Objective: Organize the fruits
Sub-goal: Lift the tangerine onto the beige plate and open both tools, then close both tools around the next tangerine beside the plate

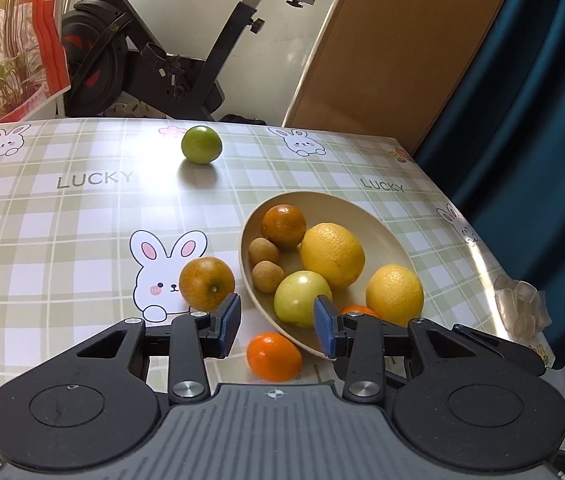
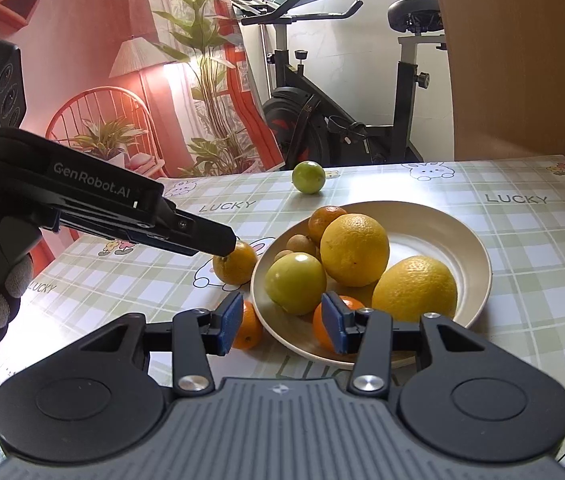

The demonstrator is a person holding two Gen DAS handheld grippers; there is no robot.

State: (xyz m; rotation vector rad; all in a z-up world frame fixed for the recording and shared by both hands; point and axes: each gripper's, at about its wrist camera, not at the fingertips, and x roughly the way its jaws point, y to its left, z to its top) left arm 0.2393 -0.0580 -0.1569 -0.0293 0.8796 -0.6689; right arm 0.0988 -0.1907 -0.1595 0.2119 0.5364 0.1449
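Observation:
A beige plate (image 1: pixel 382 220) (image 2: pixel 442 220) holds two yellow lemons (image 1: pixel 332 254) (image 2: pixel 354 250), a pale green fruit (image 1: pixel 300 296) (image 2: pixel 294 282), an orange (image 1: pixel 284 226), two small brown fruits (image 1: pixel 264 251) and a small orange (image 2: pixel 320 322). On the cloth lie a brownish orange (image 1: pixel 206 284) (image 2: pixel 236 264), a small orange (image 1: pixel 273 357) (image 2: pixel 248 330) and a green lime (image 1: pixel 201 145) (image 2: pixel 308 177). My left gripper (image 1: pixel 277 324) is open above the small orange; it also shows in the right wrist view (image 2: pixel 218 242). My right gripper (image 2: pixel 281 322) is open over the plate's near rim.
The table carries a green checked cloth with rabbits (image 1: pixel 82 208). An exercise bike (image 1: pixel 170 52) (image 2: pixel 342 92) stands behind it. A brown board (image 1: pixel 394 48) and a blue curtain (image 1: pixel 542 120) are at the right. Clear plastic (image 1: pixel 522 304) lies at the table's right edge.

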